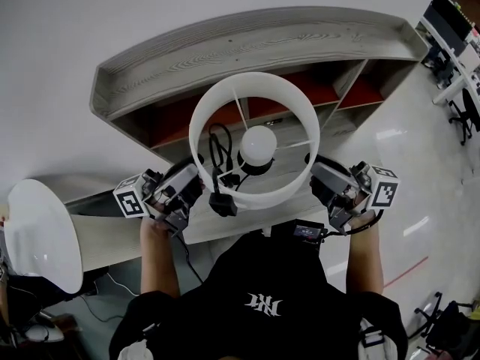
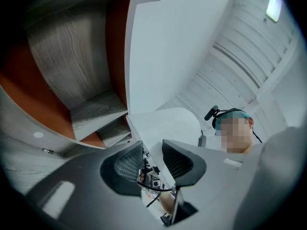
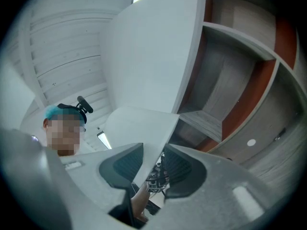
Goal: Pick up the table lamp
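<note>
The table lamp has a white drum shade [image 1: 262, 196] and a round white bulb [image 1: 259, 142] inside; I look down into it from the head view. My left gripper [image 1: 189, 188] is shut on the shade's left wall and my right gripper [image 1: 318, 177] on its right wall. In the left gripper view the thin shade wall [image 2: 163, 123] runs between the ribbed pads of the left gripper [image 2: 152, 159]. The right gripper view shows the shade [image 3: 144, 123] wedged between the pads of the right gripper [image 3: 152, 164]. The lamp's base is hidden under the shade.
A curved wood-grain shelf unit [image 1: 255, 51] with red-orange backing stands right behind the lamp. The lamp's black cable and plug [image 1: 223, 201] hang at its front left. Another white shade [image 1: 41, 231] sits at the far left. Desks and chairs [image 1: 457, 43] stand at the far right.
</note>
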Available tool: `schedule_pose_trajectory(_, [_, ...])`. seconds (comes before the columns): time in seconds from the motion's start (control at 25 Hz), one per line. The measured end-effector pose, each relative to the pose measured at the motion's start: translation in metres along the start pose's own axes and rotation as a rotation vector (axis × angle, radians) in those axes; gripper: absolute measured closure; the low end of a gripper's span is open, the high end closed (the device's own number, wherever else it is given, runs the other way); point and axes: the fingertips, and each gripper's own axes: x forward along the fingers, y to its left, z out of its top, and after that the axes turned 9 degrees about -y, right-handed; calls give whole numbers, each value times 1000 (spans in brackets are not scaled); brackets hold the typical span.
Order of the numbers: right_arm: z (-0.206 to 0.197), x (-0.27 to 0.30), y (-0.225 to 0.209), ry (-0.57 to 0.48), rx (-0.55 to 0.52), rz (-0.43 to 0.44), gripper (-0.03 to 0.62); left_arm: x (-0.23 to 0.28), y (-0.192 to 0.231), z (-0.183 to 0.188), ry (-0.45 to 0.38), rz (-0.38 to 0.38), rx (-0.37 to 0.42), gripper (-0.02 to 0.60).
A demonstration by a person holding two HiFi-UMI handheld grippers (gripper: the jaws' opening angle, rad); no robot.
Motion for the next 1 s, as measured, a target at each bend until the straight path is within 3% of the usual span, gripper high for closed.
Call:
schedule_pose_trajectory(0.2, [-2, -1, -2, -3, 13, -18, 456, -3, 4, -3, 13, 23, -17, 456])
schedule_pose_trajectory(1.0, [1, -3, 2, -18, 18, -24, 457, 2, 0, -4, 31, -7, -27, 456])
